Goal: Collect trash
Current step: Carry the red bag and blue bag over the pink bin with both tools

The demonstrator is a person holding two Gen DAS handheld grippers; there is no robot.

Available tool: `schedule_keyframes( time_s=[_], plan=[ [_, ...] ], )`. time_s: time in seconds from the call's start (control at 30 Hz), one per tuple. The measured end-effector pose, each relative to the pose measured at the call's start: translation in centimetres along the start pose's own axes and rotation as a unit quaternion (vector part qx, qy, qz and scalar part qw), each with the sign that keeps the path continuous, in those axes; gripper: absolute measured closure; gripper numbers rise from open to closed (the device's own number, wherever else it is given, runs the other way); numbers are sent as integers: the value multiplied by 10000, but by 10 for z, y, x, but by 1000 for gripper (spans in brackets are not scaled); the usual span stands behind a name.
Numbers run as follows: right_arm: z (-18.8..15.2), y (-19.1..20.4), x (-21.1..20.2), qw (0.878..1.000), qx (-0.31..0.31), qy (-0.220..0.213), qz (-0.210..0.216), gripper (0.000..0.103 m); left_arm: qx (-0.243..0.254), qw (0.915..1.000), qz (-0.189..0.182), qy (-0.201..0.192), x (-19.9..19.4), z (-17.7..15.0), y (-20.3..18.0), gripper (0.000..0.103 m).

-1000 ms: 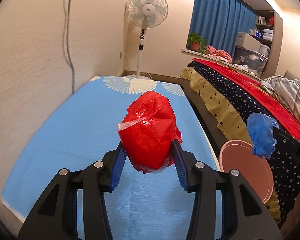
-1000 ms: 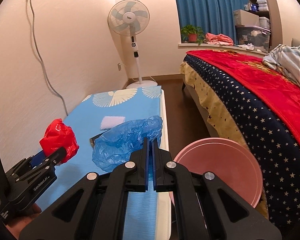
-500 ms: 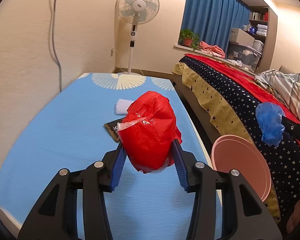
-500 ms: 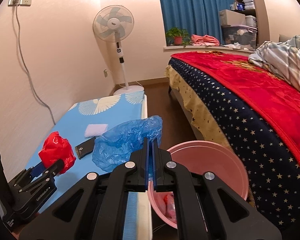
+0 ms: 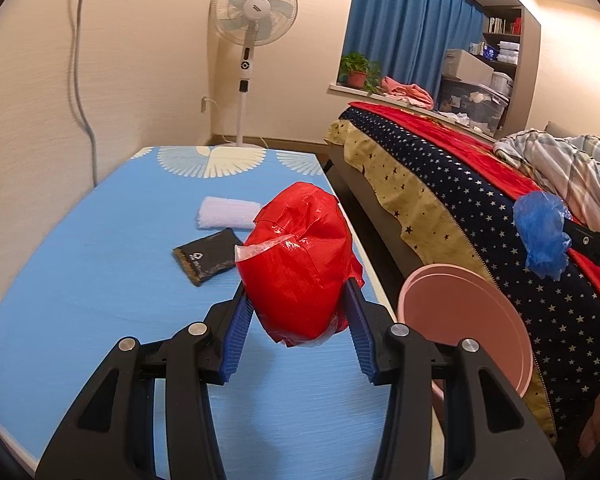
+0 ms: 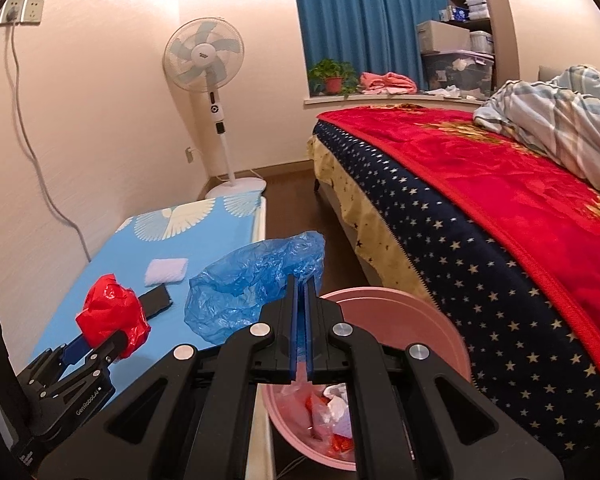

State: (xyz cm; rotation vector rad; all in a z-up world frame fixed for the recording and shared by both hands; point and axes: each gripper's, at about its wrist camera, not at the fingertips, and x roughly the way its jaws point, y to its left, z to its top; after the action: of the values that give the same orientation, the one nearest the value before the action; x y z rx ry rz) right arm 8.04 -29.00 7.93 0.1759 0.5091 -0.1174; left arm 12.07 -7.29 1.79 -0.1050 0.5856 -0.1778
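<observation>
My left gripper (image 5: 298, 312) is shut on a crumpled red plastic bag (image 5: 296, 264) and holds it above the blue table (image 5: 100, 280); both also show in the right wrist view, gripper (image 6: 100, 346) and bag (image 6: 110, 312). My right gripper (image 6: 302, 284) is shut on a crumpled blue plastic bag (image 6: 252, 284), held above the near rim of the pink trash bin (image 6: 436, 324). The bin holds several wrappers. In the left wrist view the blue bag (image 5: 542, 236) hangs over the bin (image 5: 464, 320).
A black packet (image 5: 206, 254) and a white foam piece (image 5: 228, 214) lie on the table. A bed with a red and starred blanket (image 6: 480, 208) runs along the right. A standing fan (image 6: 210, 80) stands at the far end.
Both grippers have moved right and back toward the bin with their bags. The bin's inside has come into the right wrist view. The packet and foam piece came into the left wrist view.
</observation>
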Motion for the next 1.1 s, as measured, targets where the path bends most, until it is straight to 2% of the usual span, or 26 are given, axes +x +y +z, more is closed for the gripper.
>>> schedule_keyframes(
  time_s=[0.8, 1.1],
  plan=[
    [4, -58, -16, 9975, 331, -75, -615, 100, 243, 9980, -585, 60, 10, -4, -59, 58],
    [0, -67, -12, 9963, 381, 6, -768, 100, 306, 9970, -712, 80, 13, -6, -71, 58]
  ],
)
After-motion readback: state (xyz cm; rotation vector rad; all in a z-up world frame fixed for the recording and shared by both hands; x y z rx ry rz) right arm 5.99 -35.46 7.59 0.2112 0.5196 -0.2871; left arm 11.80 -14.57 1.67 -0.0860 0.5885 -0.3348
